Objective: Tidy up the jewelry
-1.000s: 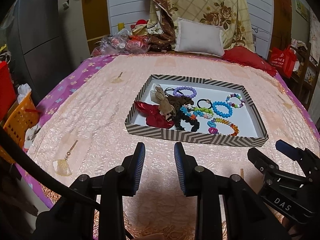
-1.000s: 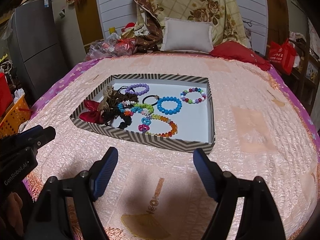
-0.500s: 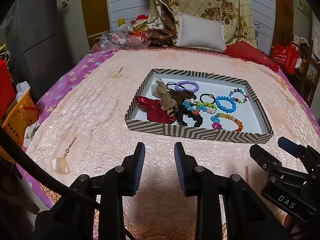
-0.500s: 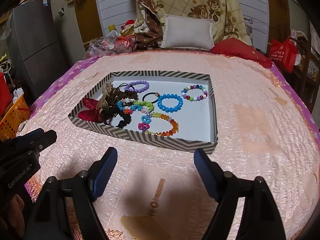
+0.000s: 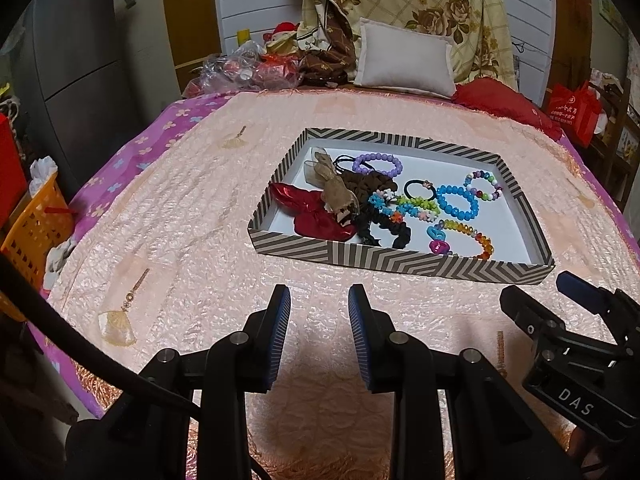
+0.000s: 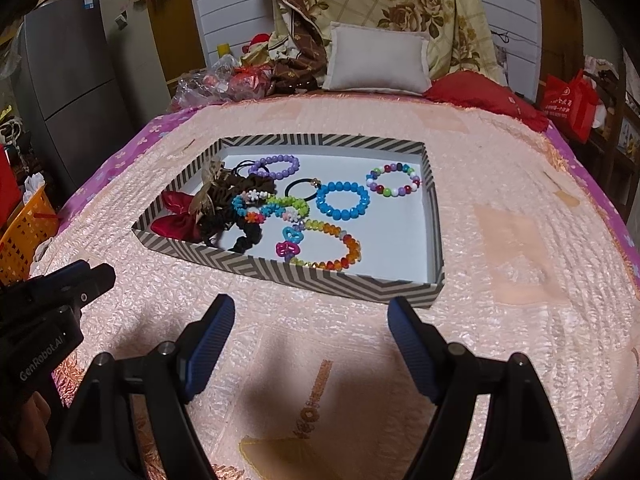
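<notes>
A shallow striped tray lies on the pink bedspread. Inside it are a blue bead bracelet, a purple bead bracelet, a multicoloured bead bracelet, an orange-yellow bracelet and a heap of scrunchies with a red bow. My left gripper hovers open and empty just short of the tray's near wall. My right gripper stands wide open and empty before the tray's near right corner.
Pillows and a plastic bag pile line the far edge of the bed. An orange basket stands off the bed's left side. A red bag hangs at the right. The bedspread spreads around the tray.
The tray sits slightly farther up and left in both views than a second ago. Neither gripper's jaw gap has changed.
</notes>
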